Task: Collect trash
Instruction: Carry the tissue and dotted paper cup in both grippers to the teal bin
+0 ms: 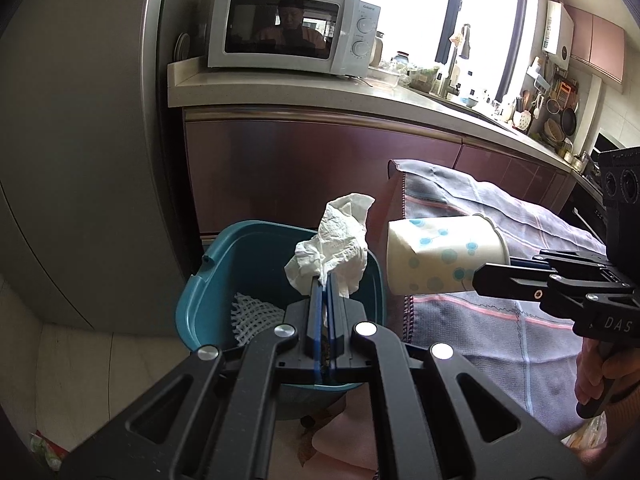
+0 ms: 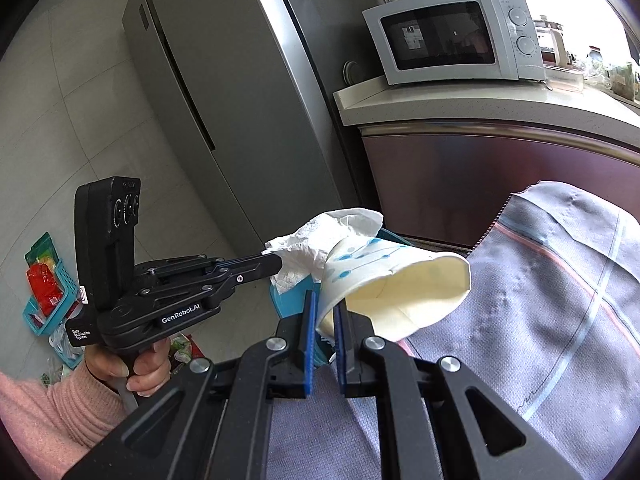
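My left gripper [image 1: 324, 280] is shut on a crumpled white tissue [image 1: 336, 244] and holds it above a teal trash bin [image 1: 208, 280]. A white foam net [image 1: 252, 316] lies inside the bin. My right gripper [image 2: 325, 300] is shut on the rim of a squashed paper cup [image 2: 384, 284] with blue dots. The cup [image 1: 444, 256] hangs sideways just right of the tissue, at the bin's right edge. In the right wrist view the left gripper [image 2: 276, 262] holds the tissue [image 2: 316, 244] right beside the cup, with a bit of the bin [image 2: 288, 304] below.
A table with a grey checked cloth [image 1: 500, 280] stands right of the bin. A grey fridge [image 2: 224, 80] is on the left. A counter [image 1: 280, 88] with a white microwave [image 1: 292, 28] runs behind. A teal basket [image 2: 48, 292] with packets lies on the floor.
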The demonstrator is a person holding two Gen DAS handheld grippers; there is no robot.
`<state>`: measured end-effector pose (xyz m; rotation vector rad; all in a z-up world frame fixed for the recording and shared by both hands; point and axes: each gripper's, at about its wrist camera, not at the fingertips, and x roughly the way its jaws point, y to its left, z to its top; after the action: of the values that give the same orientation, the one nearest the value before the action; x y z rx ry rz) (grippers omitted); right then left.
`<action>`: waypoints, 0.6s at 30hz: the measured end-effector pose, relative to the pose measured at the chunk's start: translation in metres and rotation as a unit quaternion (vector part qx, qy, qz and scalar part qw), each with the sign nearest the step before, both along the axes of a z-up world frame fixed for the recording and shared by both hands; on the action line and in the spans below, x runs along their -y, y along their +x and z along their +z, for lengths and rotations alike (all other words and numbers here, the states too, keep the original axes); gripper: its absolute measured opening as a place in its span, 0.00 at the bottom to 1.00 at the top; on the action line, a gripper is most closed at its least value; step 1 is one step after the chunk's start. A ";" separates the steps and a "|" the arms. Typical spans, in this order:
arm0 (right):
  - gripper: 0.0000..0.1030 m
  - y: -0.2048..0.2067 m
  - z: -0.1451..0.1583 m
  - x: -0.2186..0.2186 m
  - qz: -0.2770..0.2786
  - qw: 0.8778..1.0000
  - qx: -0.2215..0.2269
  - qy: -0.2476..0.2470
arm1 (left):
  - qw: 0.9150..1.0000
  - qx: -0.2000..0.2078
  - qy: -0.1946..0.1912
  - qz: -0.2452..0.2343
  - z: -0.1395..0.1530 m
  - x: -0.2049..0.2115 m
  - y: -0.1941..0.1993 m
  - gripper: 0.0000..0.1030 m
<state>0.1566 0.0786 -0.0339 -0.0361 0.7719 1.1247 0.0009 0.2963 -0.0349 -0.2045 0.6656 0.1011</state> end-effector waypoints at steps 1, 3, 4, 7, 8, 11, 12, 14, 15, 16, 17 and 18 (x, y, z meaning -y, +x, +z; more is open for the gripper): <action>0.07 0.000 -0.001 -0.003 0.002 1.000 0.001 -0.004 | 1.000 -0.001 0.000 0.002 -0.001 -0.001 0.000 0.02; 0.07 0.001 -0.003 -0.009 0.006 1.000 0.001 -0.012 | 1.000 -0.004 0.000 0.005 -0.003 -0.003 0.002 0.02; 0.07 0.002 -0.004 -0.012 0.008 1.000 0.001 -0.015 | 1.000 -0.006 0.000 0.008 -0.004 -0.005 0.003 0.02; 0.07 0.004 -0.007 -0.023 0.013 1.000 0.001 -0.027 | 1.000 -0.011 -0.002 0.016 -0.009 -0.011 0.006 0.02; 0.07 0.005 -0.008 -0.028 0.015 0.999 0.001 -0.031 | 1.000 -0.013 -0.004 0.018 -0.011 -0.012 0.007 0.02; 0.07 0.008 -0.012 -0.038 0.020 0.999 0.000 -0.046 | 0.999 -0.023 -0.005 0.027 -0.018 -0.018 0.012 0.02; 0.07 0.009 -0.013 -0.042 0.021 0.998 0.001 -0.051 | 0.999 -0.026 -0.007 0.030 -0.021 -0.019 0.014 0.02; 0.07 0.012 -0.017 -0.047 0.025 0.998 -0.003 -0.059 | 0.999 -0.032 -0.008 0.035 -0.026 -0.021 0.016 0.02; 0.07 0.013 -0.018 -0.050 0.025 0.998 -0.004 -0.064 | 0.999 -0.035 -0.009 0.036 -0.028 -0.022 0.017 0.02; 0.07 0.015 -0.020 -0.053 0.025 0.997 -0.005 -0.069 | 0.998 -0.039 -0.010 0.039 -0.032 -0.024 0.019 0.02; 0.07 0.017 -0.022 -0.057 0.027 0.997 -0.009 -0.074 | 0.998 -0.042 -0.010 0.040 -0.034 -0.025 0.021 0.03; 0.07 0.019 -0.024 -0.060 0.028 0.997 -0.011 -0.078 | 0.998 -0.045 -0.011 0.042 -0.037 -0.026 0.022 0.03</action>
<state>0.1752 0.1387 -0.0576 -0.1775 0.8819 1.1164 0.0231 0.3224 -0.0721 -0.2498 0.7490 0.1848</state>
